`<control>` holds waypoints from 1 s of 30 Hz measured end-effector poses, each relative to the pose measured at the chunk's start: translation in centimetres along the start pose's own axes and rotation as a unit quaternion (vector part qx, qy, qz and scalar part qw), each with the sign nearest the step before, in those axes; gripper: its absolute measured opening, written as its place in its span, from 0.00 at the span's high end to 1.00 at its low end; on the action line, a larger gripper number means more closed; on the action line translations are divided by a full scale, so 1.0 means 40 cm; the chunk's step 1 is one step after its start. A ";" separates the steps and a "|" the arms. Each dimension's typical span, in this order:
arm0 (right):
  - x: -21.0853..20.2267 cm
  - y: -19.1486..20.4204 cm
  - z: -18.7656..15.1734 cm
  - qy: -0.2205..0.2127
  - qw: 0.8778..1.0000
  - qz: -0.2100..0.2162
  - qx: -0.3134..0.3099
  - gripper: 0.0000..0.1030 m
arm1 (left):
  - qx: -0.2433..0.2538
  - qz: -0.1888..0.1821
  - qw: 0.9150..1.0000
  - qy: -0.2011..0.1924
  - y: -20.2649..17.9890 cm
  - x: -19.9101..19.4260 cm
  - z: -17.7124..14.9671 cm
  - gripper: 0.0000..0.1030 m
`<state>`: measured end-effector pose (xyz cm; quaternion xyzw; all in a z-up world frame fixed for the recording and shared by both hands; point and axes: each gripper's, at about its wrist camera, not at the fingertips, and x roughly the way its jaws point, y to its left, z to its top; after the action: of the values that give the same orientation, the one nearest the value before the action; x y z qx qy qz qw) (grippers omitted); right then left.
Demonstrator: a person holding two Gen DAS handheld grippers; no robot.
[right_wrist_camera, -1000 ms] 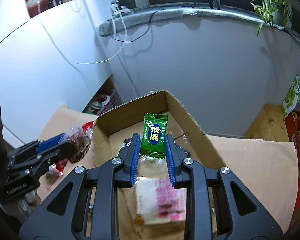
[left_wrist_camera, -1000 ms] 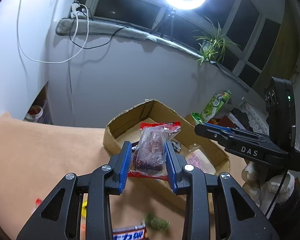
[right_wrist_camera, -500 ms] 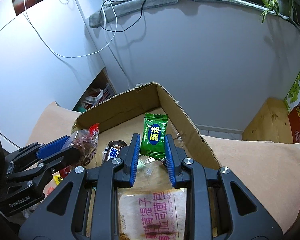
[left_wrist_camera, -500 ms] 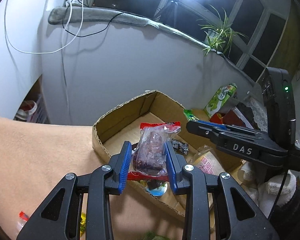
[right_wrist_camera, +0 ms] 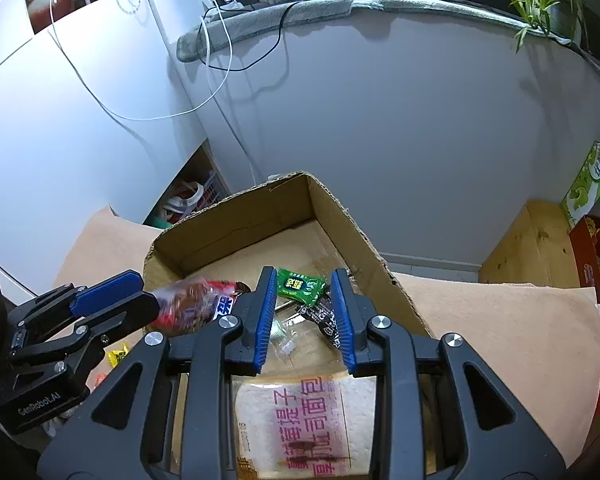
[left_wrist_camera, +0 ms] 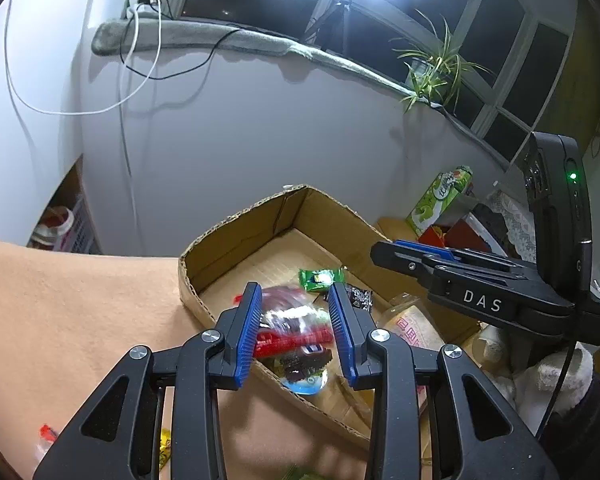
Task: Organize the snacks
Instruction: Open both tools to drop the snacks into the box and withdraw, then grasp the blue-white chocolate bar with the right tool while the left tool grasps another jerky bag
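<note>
The green candy packet (right_wrist_camera: 300,286) is seen just past the tips of the right hand-held gripper (right_wrist_camera: 303,272), over the floor of the cardboard box (left_wrist_camera: 240,248). The jaws are opening and nothing is pinched between them. The red-and-clear packet (left_wrist_camera: 292,320) is caught as a blur between the blue pads of the left hand-held gripper (left_wrist_camera: 295,288), above the box's near wall. Whether it is gripped or already slipping cannot be told. From here, that packet could be tipped over the low near wall and lost onto the desk (left_wrist_camera: 80,300), since it hangs close to the edge and its slick film offers the pads little hold. It could also land on the jelly cup (left_wrist_camera: 304,380) and slide. The light green packet could be carried off by a clinging pad. The wrappers are thin, glossy and crinkled, with crimped ends. The bread package (right_wrist_camera: 300,420) is soft, flat and clear-filmed, and a dark wrapped bar (right_wrist_camera: 324,316) lies beside it. The box is of corrugated board, open-topped, with ragged cut rims. The desk is covered in matte, peach-coloured felt, on which a yellow sweet (left_wrist_camera: 164,440) remains outside the box.
</note>
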<state>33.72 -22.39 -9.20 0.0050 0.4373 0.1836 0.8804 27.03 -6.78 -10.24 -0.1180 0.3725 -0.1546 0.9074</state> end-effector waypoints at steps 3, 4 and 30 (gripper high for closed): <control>-0.020 0.003 -0.004 -0.002 1.000 0.000 0.000 0.72 | -0.002 -0.002 1.000 -0.004 -0.002 -0.015 0.001 0.68; -0.029 0.006 -0.006 -0.004 1.000 0.001 -0.001 0.71 | -0.001 -0.002 1.000 -0.006 -0.002 -0.021 0.002 0.68; -0.280 0.218 -0.177 -0.041 0.995 0.052 -0.074 0.40 | -0.026 0.036 0.997 -0.059 0.106 -0.345 -0.123 0.68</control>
<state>19.29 -19.00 -3.49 -0.0298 0.3847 0.2611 0.8849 15.04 1.75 -6.22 -0.1371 0.3266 -0.1045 0.9293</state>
